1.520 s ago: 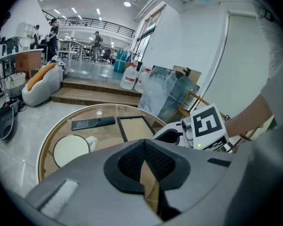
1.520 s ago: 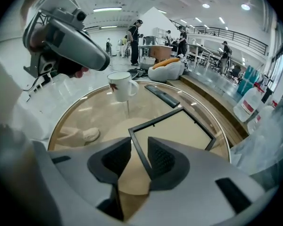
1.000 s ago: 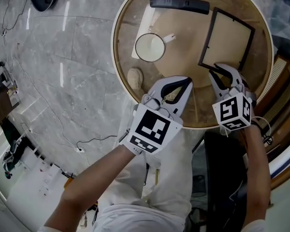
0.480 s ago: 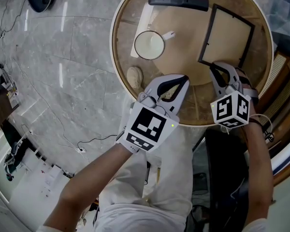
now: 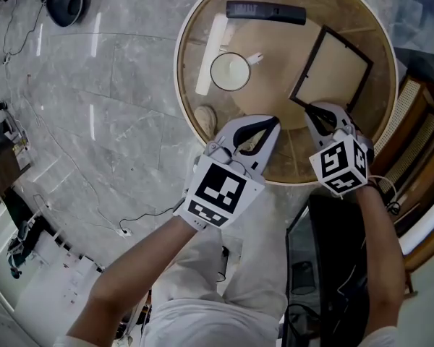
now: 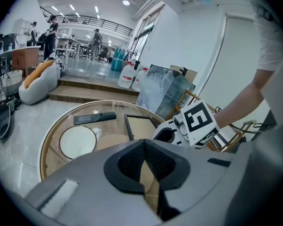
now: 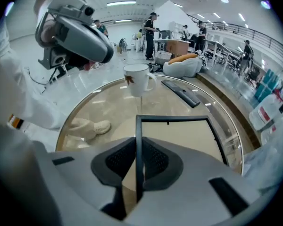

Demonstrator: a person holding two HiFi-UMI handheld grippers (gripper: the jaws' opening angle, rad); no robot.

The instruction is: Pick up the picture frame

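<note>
The black picture frame (image 5: 331, 67) with a pale backing lies on the right half of the round glass table (image 5: 190, 27). My right gripper (image 5: 309, 108) is at the frame's near left corner, shut on it. In the right gripper view the thin black edge of the picture frame (image 7: 137, 140) runs straight between the two pads. My left gripper (image 5: 274, 120) hovers over the table's near edge, left of the right one. Its jaws are shut with nothing in them, and the left gripper (image 6: 144, 160) points toward the frame (image 6: 140, 126).
A white mug (image 5: 230, 71) stands left of the frame, a black remote (image 5: 265, 11) lies at the far side, and a white strip (image 5: 211, 44) sits by the left rim. A shoe (image 5: 205, 120) shows through the glass. A wooden chair (image 5: 412, 132) stands at the right.
The view has shifted slightly. My right gripper stays at the frame's near corner and both grippers sit a little further left and up in view.
</note>
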